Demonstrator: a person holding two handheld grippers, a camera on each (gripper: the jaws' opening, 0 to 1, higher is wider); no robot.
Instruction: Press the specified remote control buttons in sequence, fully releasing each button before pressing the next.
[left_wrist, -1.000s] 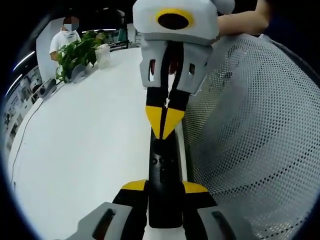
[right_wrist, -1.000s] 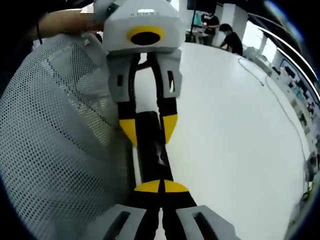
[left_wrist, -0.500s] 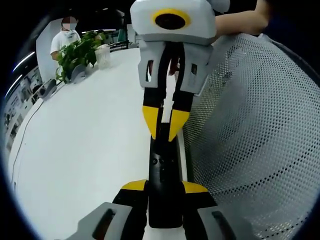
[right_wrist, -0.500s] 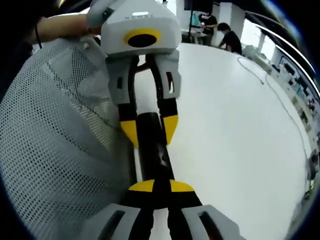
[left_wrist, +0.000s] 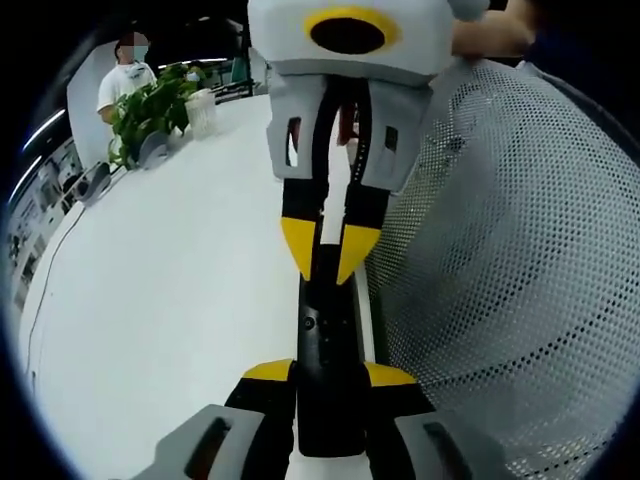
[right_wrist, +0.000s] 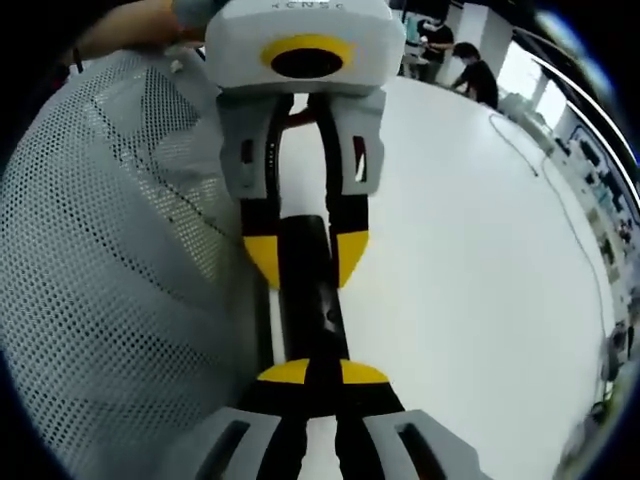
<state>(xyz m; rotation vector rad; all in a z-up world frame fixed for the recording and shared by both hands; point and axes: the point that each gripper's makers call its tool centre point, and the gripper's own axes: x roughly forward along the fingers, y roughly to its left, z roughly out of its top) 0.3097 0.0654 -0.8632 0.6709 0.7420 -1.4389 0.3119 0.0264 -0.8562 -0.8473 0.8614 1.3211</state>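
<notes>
The slim black plastic remote control (left_wrist: 326, 345) is held lengthwise over the white tabletop (left_wrist: 160, 300), pinched at one end between the yellow-tipped jaws of the left gripper (left_wrist: 330, 375), which rise from 6 o'clock of the left gripper view. This hold seems meant to steady the remote so that its button face is offered to the other tool. From 12 o'clock of that view the right gripper (left_wrist: 328, 250) reaches down, its tips a little apart and straddling the remote's far end. In the right gripper view the right gripper (right_wrist: 322, 373) sits at 6 o'clock with its tips nearly together over the remote control (right_wrist: 312, 300), while the left gripper (right_wrist: 305, 258) clamps the far end at 12 o'clock. Whether a button is being touched cannot be told, since the tips cover that spot. The buttons are too small to read. A white perforated mesh surface (left_wrist: 500, 270) lies just beside the remote; its nature is unclear. A green potted plant (left_wrist: 150, 110) stands at 10 o'clock.
</notes>
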